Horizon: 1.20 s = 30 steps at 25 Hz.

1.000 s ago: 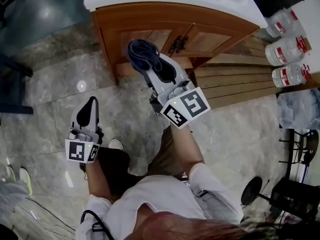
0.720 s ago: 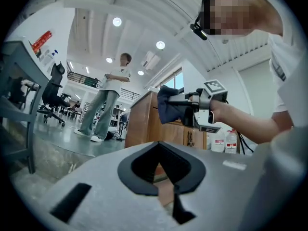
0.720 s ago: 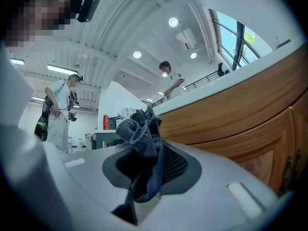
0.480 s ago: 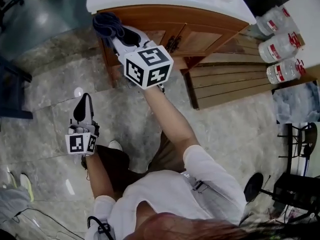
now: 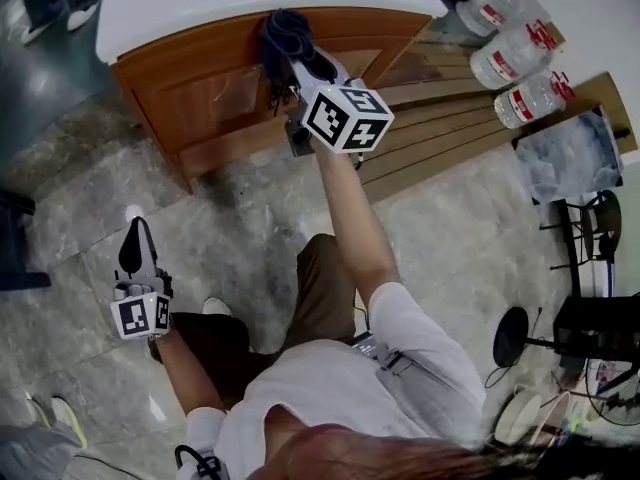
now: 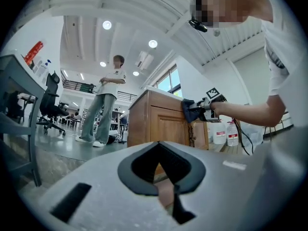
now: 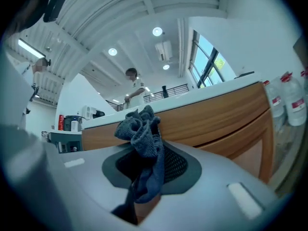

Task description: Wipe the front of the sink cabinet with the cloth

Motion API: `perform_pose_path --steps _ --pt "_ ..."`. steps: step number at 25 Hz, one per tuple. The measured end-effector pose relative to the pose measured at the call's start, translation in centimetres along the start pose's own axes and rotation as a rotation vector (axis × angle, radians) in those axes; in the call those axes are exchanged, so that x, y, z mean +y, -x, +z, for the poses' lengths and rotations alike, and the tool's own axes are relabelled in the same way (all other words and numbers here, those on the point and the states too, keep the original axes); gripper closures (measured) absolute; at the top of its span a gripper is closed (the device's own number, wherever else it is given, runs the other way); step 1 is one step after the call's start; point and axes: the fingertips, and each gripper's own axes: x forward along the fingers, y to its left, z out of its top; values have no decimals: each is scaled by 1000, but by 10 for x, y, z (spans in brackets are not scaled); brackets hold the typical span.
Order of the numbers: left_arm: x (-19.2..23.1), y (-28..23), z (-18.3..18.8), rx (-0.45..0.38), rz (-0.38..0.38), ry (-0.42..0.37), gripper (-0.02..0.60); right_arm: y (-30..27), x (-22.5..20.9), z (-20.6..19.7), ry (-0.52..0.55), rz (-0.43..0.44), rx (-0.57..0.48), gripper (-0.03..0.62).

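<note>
While the left gripper (image 5: pixel 133 253) hangs at lower left, jaws together and empty, the right gripper (image 5: pixel 292 60) at top centre clamps the dark blue cloth (image 5: pixel 283 30) at the sink cabinet (image 5: pixel 200 93) front's upper edge. Cloth looks soft, light, floppy; best gripped bunched, mid-fold

Grey marble-look floor tiles (image 5: pixel 230 208) gleam under round ceiling lights (image 7: pixel 157 31) set in a white ribbed ceiling (image 7: pixel 120 8). A tall window (image 7: pixel 206 60) lets in daylight. Wooden slats (image 5: pixel 450 133) lie on the floor, far right. A black office chair (image 6: pixel 50 106) stands further off.
</note>
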Motion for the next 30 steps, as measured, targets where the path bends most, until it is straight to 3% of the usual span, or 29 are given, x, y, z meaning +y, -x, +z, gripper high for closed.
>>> perform_pose_path --steps 7,16,23,30 --pt "-14 -6 2 -8 -27 2 577 40 -136 30 -18 -231 -25 497" --pt "-9 -3 4 -9 -7 1 577 72 -240 53 -32 -443 -38 497" --pt "-11 -5 5 -6 -11 -8 577 86 -286 63 -52 -522 -53 497" --pt "-14 -6 3 -1 -15 -10 577 94 -280 64 -62 -514 -87 497"
